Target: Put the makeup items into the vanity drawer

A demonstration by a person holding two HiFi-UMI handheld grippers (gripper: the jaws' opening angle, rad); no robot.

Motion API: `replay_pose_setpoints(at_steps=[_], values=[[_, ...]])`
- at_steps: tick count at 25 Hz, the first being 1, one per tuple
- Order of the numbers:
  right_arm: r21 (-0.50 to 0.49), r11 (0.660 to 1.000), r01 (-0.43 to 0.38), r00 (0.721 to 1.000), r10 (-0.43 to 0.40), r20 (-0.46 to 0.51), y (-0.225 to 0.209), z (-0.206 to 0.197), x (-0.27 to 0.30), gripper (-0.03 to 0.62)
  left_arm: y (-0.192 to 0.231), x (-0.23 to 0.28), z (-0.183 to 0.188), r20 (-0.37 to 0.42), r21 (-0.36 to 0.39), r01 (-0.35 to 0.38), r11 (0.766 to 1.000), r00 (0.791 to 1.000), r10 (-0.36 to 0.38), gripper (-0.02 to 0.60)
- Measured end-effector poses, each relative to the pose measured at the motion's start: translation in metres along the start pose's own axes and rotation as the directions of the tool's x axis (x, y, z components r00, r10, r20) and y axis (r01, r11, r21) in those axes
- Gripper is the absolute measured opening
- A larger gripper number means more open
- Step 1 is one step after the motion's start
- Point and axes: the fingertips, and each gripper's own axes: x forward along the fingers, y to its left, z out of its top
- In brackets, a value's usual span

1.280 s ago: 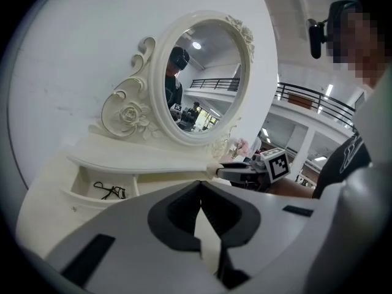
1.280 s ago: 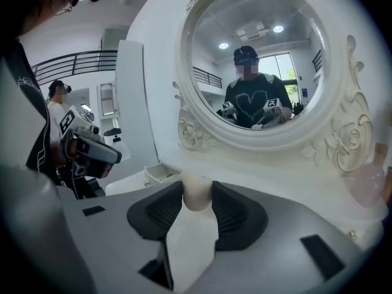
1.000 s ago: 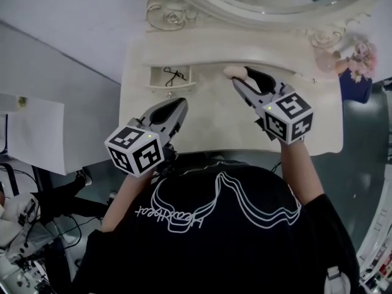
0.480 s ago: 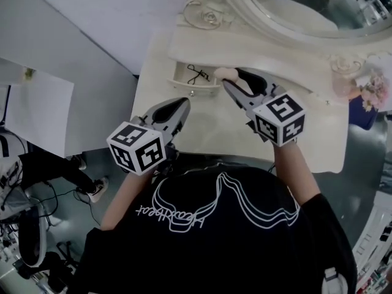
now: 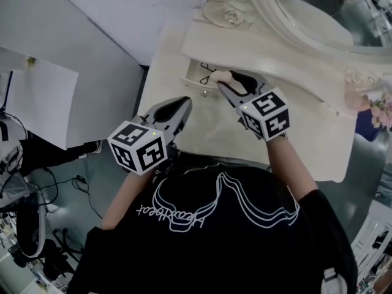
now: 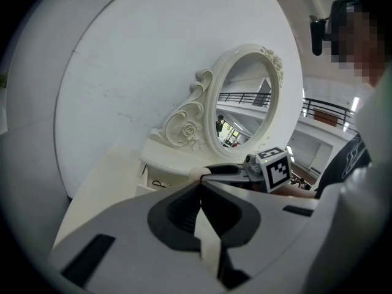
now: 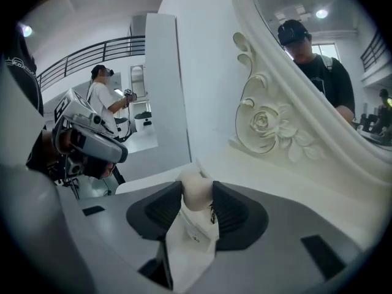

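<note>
A beige makeup sponge [image 5: 221, 76] sits between the pads of my right gripper [image 5: 224, 79], which is shut on it just over the open drawer [image 5: 191, 81] of the cream vanity [image 5: 184, 133]. In the right gripper view the sponge [image 7: 195, 188] fills the gap between the jaws of the right gripper [image 7: 196, 193]. A thin black tool [image 5: 205, 68] lies inside the drawer. My left gripper [image 5: 180, 104] hovers over the vanity's front left part, short of the drawer. Its jaws meet at the tips with nothing in them, as the left gripper view shows for the left gripper [image 6: 200, 185].
An ornate oval mirror [image 5: 294, 17] rises behind the drawer. Pink flowers [image 5: 384, 110] stand at the vanity's far right. A white panel [image 5: 43, 97] stands to the left, with cables [image 5: 73, 195] and gear on the floor beside it.
The right gripper has carried the sponge leftward along the vanity until it is over the open drawer. The left gripper has shifted only a little. The head view has swung, so the vanity looks tilted.
</note>
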Motion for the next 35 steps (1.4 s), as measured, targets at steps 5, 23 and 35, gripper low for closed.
replay_pose_setpoints(at_steps=[5, 23, 35], values=[[0.025, 1.0, 0.003, 0.999, -0.002, -0.037, -0.004, -0.014, 0.022, 0.169, 0.015, 0.004, -0.008, -0.019, -0.025, -0.012, 1.0, 1.0, 0.011, 0.006], [0.1, 0.995, -0.022, 0.995, 0.031, -0.091, -0.005, -0.031, 0.039, 0.183, 0.027, 0.007, -0.013, -0.041, -0.037, -0.021, 0.999, 0.999, 0.019, 0.006], [0.168, 0.978, -0.126, 0.992, 0.126, 0.011, 0.008, -0.019, 0.014, 0.25, 0.016, 0.007, -0.016, -0.03, -0.027, -0.02, 0.999, 0.999, 0.019, 0.006]])
